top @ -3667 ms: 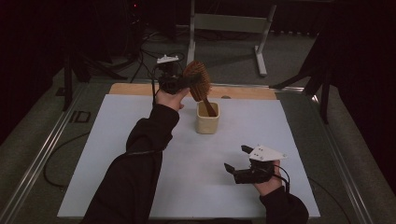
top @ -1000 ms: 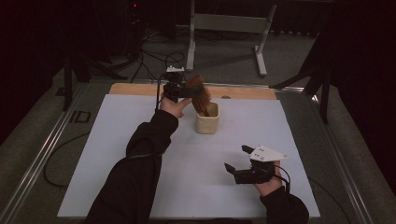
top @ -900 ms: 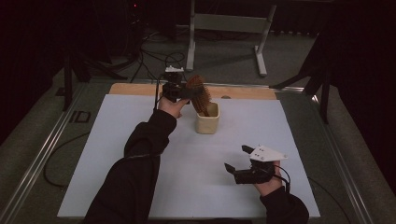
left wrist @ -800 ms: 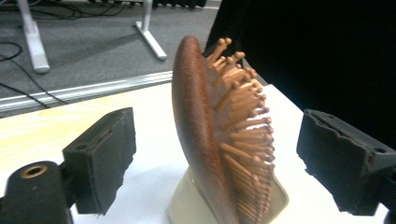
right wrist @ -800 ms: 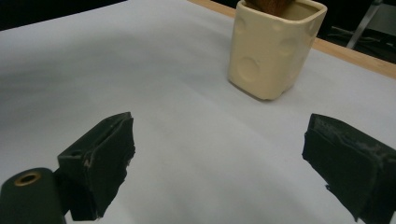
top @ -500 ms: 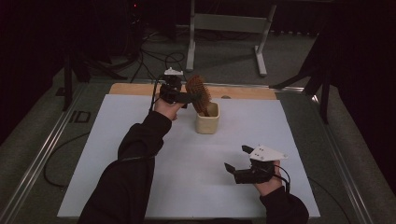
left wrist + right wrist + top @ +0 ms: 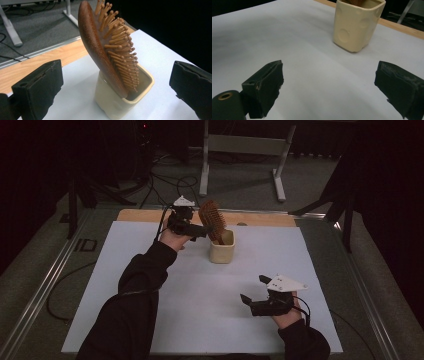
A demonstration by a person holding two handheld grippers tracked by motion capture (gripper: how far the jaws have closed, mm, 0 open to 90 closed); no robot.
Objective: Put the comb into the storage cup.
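**Both jaws wide, hairbrush left standing in the cup**

Both jaws of my left gripper (image 7: 201, 231) stand spread wide with nothing pinched; they have just been opening, and the brown wooden paddle hairbrush with wooden pins (image 7: 105, 47) sits free between and beyond them. It stands handle-down in the small cream square ceramic cup (image 7: 117, 100), tilted, its head leaning on the cup's rim, pins facing away from its smooth back. The cup rests on the white table sheet (image 7: 200, 305) near the far wooden edge strip (image 7: 145, 215). My right gripper (image 7: 255, 295) hovers low over the sheet, well apart from the cup, jaws likewise spread and empty.

Judging by its look, the brush is light and stiff, its polished back likely slippery under my pads. The pins would give and skid, so I would take it across the edges of the head, or by the neck just above the rim, not over the bristles. The cup seems heavier, hard and chippable, and the leaning brush could tip it if I pull sideways; a straight lift is safer.

Compared with a few seconds ago, the brush is no longer held up above the cup in my left gripper: it now stands inside, released. My left hand has backed off slightly to the left. My right gripper is unchanged.
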